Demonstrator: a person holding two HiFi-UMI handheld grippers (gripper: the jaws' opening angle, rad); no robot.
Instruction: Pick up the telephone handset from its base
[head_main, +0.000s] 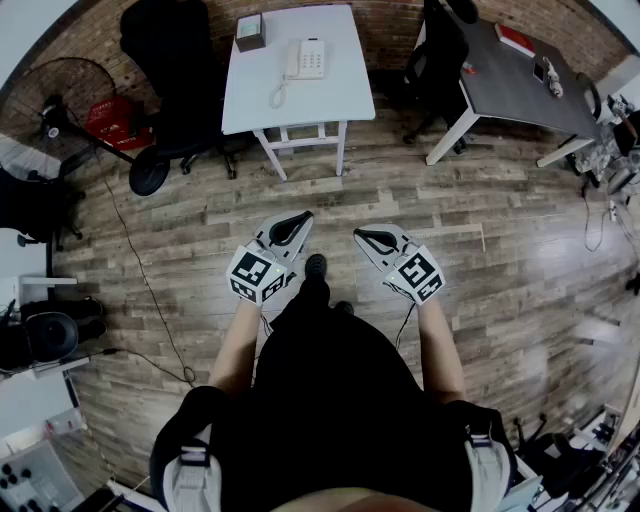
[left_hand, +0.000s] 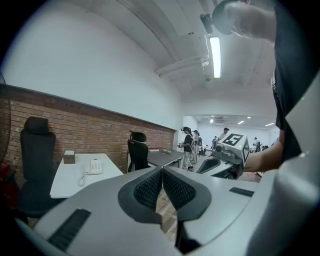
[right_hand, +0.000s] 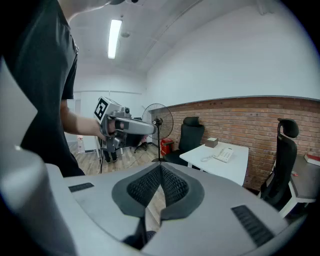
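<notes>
Telephone handset (head_main: 293, 58) on white table (head_main: 340, 95), well ahead of left tongs (head_main: 303, 217), right tongs (head_main: 362, 236), both pressed together

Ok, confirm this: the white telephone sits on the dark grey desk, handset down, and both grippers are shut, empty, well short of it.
Wrong table. The head view shows the telephone on the white table, not the dark grey desk. The rest stands: handset down, left gripper and right gripper shut, empty, well short of it.

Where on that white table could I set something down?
The table is bare in front of the phone, right of its cord, and on the left, nearer than the box. The far side, with both, is crowded.
</notes>
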